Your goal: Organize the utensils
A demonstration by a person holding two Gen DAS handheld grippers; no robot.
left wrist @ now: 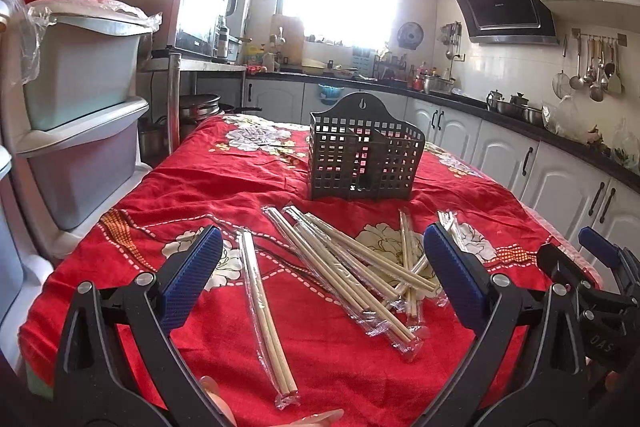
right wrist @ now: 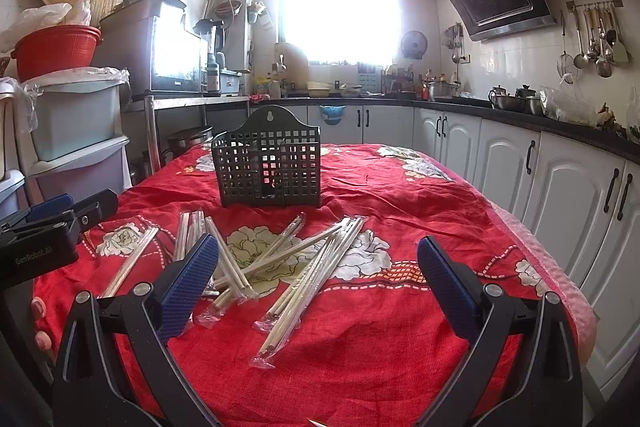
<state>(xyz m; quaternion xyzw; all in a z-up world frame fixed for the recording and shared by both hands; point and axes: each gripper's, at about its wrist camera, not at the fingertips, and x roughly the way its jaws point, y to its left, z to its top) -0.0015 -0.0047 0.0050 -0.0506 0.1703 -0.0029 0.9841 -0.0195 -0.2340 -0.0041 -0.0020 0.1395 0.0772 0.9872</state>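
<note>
Tongs first: my left tongs [left wrist: 322,283] are spread wide with nothing between the blue pads, hovering over the near part of the bench [left wrist: 240,179]. My right tongs [right wrist: 318,285] are just as wide apart and also empty; in the left view they show at the right edge, beside the left pair.

Below both lie the wrapped chopsticks [left wrist: 352,267], pairs sealed in clear plastic sleeves, flat on the red floral cloth [right wrist: 400,195]. Most sit in a loose crossed heap, long axes running from the near edge toward the far side at differing slants, some fanned across one another. One pair [left wrist: 264,319] lies apart to the left of the heap, its long axis running nearly straight away from me, the sleeve's sealed end toward me.

Beyond the heap, well apart from it, the dark grid-walled utensil holder [left wrist: 362,155] stands upright on the cloth, its arched hanging tab at the back. I see an inner divider; its compartments look empty.
</note>
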